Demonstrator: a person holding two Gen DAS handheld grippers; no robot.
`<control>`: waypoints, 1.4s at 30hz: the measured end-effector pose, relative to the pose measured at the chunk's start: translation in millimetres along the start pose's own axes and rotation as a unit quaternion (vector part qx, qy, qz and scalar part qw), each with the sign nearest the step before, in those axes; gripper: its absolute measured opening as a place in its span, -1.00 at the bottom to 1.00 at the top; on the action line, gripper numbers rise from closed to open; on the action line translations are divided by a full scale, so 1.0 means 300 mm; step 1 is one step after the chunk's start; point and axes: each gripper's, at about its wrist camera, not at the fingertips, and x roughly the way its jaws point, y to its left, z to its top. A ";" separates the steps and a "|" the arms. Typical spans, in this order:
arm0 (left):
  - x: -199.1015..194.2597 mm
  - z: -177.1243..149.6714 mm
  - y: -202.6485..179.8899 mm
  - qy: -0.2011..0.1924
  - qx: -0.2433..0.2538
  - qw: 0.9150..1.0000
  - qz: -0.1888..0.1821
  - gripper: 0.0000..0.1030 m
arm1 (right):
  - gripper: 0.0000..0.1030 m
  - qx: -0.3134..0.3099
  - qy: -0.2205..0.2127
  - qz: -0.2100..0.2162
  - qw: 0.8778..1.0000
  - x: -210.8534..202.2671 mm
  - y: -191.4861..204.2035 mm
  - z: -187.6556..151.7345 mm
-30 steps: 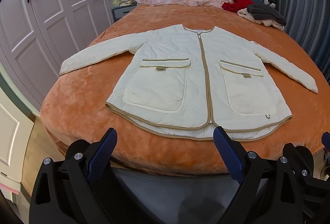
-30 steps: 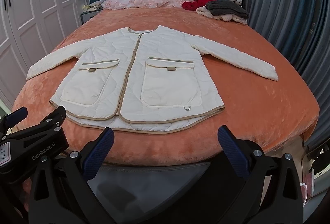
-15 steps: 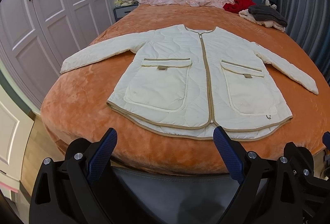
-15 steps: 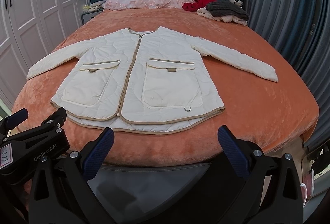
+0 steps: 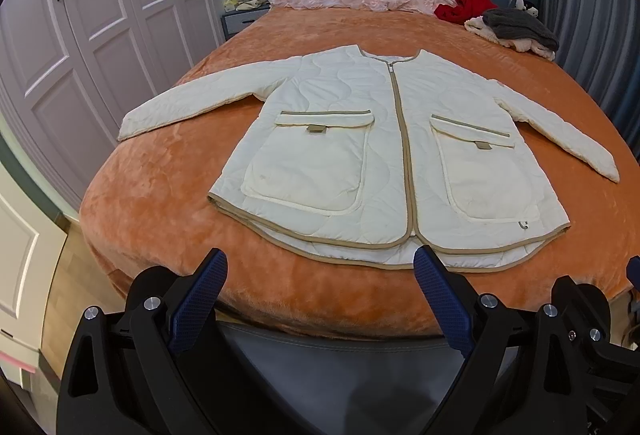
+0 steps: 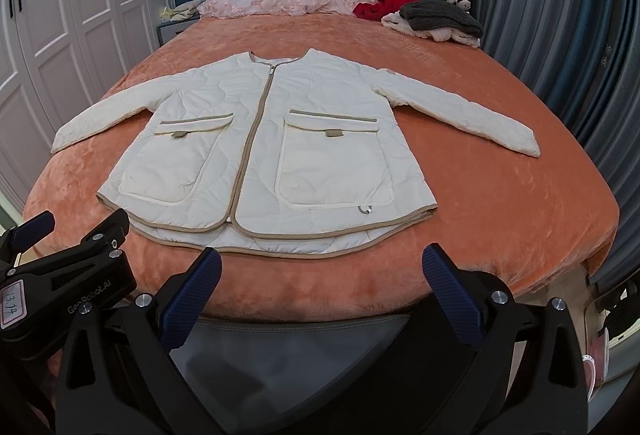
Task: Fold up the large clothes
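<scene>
**Jacket laid flat, both tongs waiting short of the hem**

Barely any change over the last second: same flat cream quilted jacket (image 5: 392,155) on the orange bed (image 5: 160,195), the view only drifting a touch closer and higher. Folding therefore not yet begun, by the look of it; approach only.

Jacket zipped, front up, collar to the far side, hem along the near edge of the bed. Left sleeve (image 5: 192,107) stretched out toward the wardrobe (image 5: 80,35), right sleeve (image 6: 460,111) angled toward the curtain (image 6: 560,15). Pile of loose clothes (image 6: 436,19) well apart, at the far right by the headboard.

Left tongs (image 5: 320,299) spread wide, empty, touching nothing, hanging just short of the near hem. Right tongs (image 6: 320,291) likewise wide apart and empty, near the hem on the right. Likely next: one sleeve or side panel pinched and carried across the front.
</scene>
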 end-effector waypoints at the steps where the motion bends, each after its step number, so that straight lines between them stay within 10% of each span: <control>1: 0.000 0.000 0.000 0.000 0.000 1.000 0.000 0.79 | 0.90 0.000 0.000 0.000 1.000 -0.001 0.001 -0.001; 42: 0.013 -0.026 0.005 0.001 0.001 1.000 0.002 0.79 | 0.90 0.002 0.007 0.001 1.000 0.004 -0.001 -0.026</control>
